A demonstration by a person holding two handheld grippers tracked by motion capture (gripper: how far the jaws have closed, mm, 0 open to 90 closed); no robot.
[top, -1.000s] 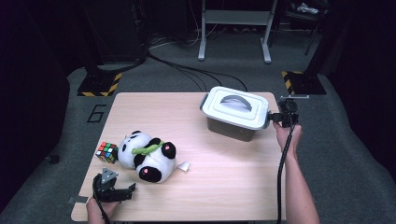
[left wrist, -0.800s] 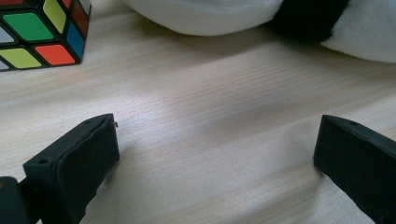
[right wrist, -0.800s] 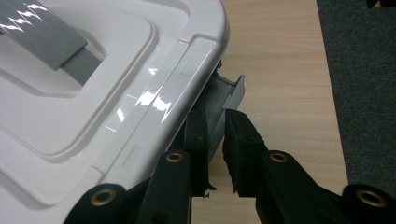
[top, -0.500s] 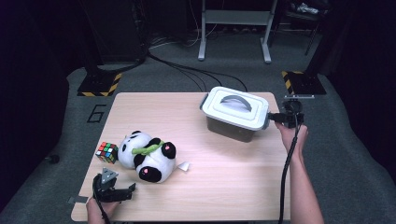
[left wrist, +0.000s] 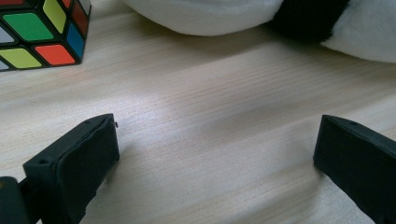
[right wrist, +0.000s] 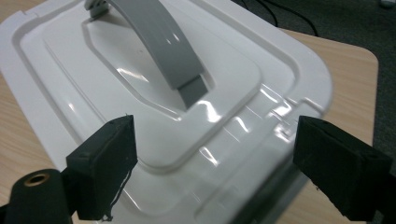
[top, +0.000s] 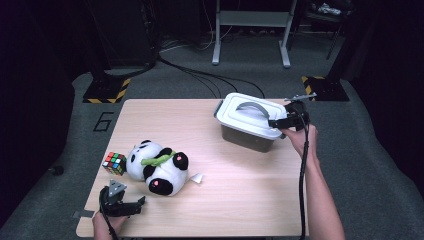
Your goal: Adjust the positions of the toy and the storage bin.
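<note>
Raised off the white plastic lidded box (top: 250, 122), right tool (top: 274, 122) has just spread its jaws, empty, over the lid's grey handle (right wrist: 159, 39), whose long axis runs toward that tool.

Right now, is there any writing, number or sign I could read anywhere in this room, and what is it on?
"6": a large dark numeral on the grey carpet floor, left of the light wooden table.
Yellow-and-black hazard stripes, no words: on the two dark floor plates beyond the table.
No lettering shows on the white plastic lidded box, colourful puzzle cube or panda plush toy.
</note>
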